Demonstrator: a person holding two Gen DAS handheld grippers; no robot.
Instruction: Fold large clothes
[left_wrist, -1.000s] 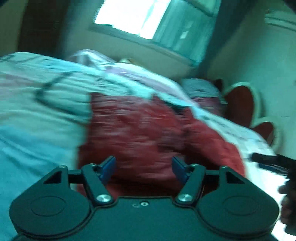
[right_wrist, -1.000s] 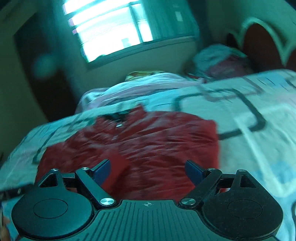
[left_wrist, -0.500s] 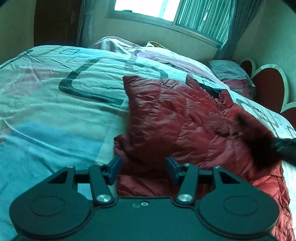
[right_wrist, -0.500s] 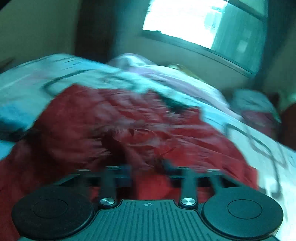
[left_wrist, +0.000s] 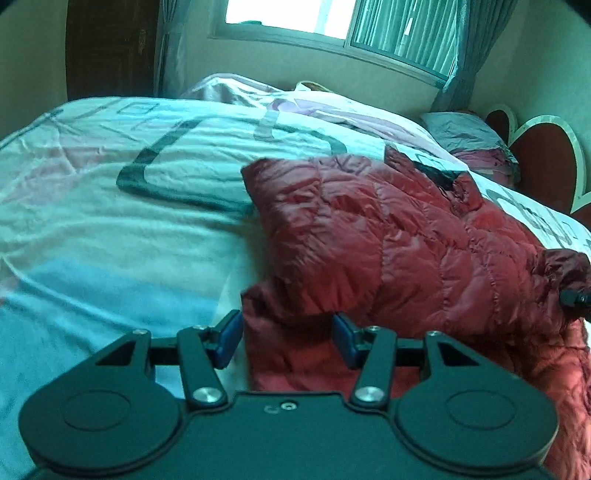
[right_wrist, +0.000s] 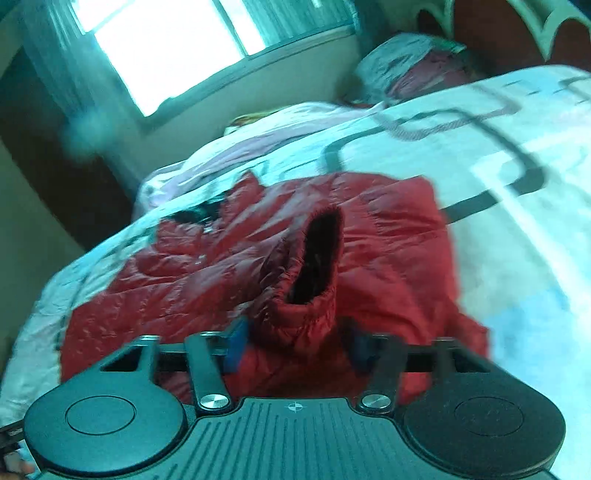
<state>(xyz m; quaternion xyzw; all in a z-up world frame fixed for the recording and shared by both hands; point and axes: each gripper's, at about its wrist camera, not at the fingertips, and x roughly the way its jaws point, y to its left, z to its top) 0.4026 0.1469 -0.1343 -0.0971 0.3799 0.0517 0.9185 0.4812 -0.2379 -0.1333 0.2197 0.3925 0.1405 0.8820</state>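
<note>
A red quilted puffer jacket (left_wrist: 388, 240) lies on the bed, its left part folded over itself. My left gripper (left_wrist: 286, 341) is open, its blue pads on either side of the jacket's near hem. In the right wrist view the jacket (right_wrist: 184, 266) spreads across the bed. A sleeve cuff (right_wrist: 314, 269) with a dark opening stands up between the jaws of my right gripper (right_wrist: 295, 343), which hold it. The same lifted cuff (left_wrist: 565, 269) shows at the right edge of the left wrist view.
The bed carries a pale quilt (left_wrist: 129, 206) with dark rectangle outlines. A crumpled pink blanket (left_wrist: 314, 107) lies at the far side under the window (left_wrist: 295, 14). A pillow (left_wrist: 465, 133) and a red headboard (left_wrist: 543, 166) are at the right.
My right gripper has closed on the sleeve cuff and lifted it off the jacket. My left gripper has come closer to the jacket's near hem and stays open.
</note>
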